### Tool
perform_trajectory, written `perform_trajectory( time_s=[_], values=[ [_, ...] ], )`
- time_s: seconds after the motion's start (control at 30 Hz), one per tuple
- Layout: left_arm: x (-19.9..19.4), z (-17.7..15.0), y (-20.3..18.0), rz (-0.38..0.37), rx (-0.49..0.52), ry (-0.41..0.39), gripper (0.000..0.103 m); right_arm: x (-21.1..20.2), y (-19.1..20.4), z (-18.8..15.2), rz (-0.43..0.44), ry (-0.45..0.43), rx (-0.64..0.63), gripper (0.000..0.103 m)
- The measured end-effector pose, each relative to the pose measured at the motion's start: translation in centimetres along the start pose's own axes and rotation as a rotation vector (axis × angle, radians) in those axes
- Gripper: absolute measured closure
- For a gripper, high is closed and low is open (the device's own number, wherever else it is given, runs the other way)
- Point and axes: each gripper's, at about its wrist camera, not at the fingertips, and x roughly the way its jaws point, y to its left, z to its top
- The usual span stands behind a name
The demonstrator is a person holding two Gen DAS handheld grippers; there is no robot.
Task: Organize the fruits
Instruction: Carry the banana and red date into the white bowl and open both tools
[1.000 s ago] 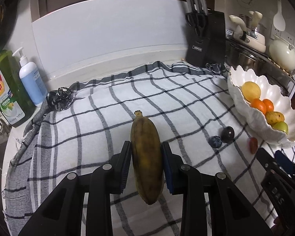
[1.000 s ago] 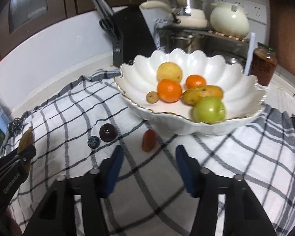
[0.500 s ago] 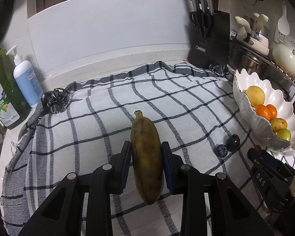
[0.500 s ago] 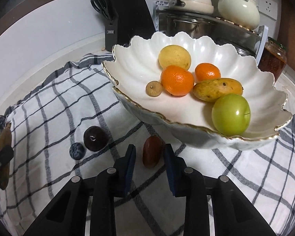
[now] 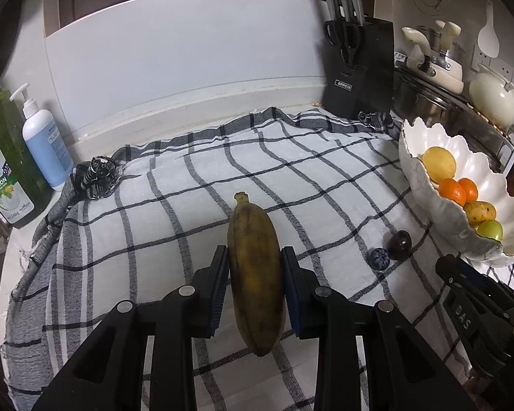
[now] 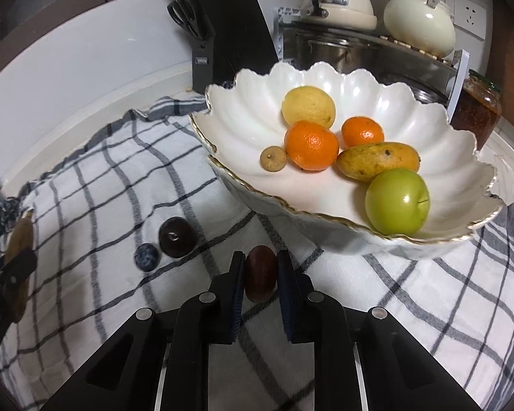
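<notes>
Fruits in white bowl (image 6: 428,130): six | on checked cloth (image 5: 188,205): dark plum (image 6: 176,236), blue berry (image 6: 146,257) | left gripper (image 5: 255,270) pinches brown banana (image 5: 255,267) | right gripper (image 6: 260,277) clamps red fruit (image 6: 260,272) just before bowl | bowl's right rim cut off in left view.

Black knife block (image 5: 359,68) far right reads "OPPEIN"; green dish soap bottle (image 5: 3,157) far left reads "LEMON"; right gripper (image 5: 443,269) body near right reads "DAS".
</notes>
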Motion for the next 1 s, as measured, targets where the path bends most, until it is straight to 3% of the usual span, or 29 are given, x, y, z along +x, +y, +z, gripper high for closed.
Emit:
perform_trajectory(
  time_s=[0.4, 1.0],
  values=[
    [-3.3, 0.0, -2.0, -0.044, 0.037, -0.045, 0.072, -5.5, -1.7, -1.0, 0.061, -0.071, 0.005, 0.083],
    [-6.3, 2.7, -12.0, -0.206, 0.183, -0.102, 0.072, -10.6, -10.0, 1.4, 0.003, -0.181, 0.069, 0.083]
  ],
)
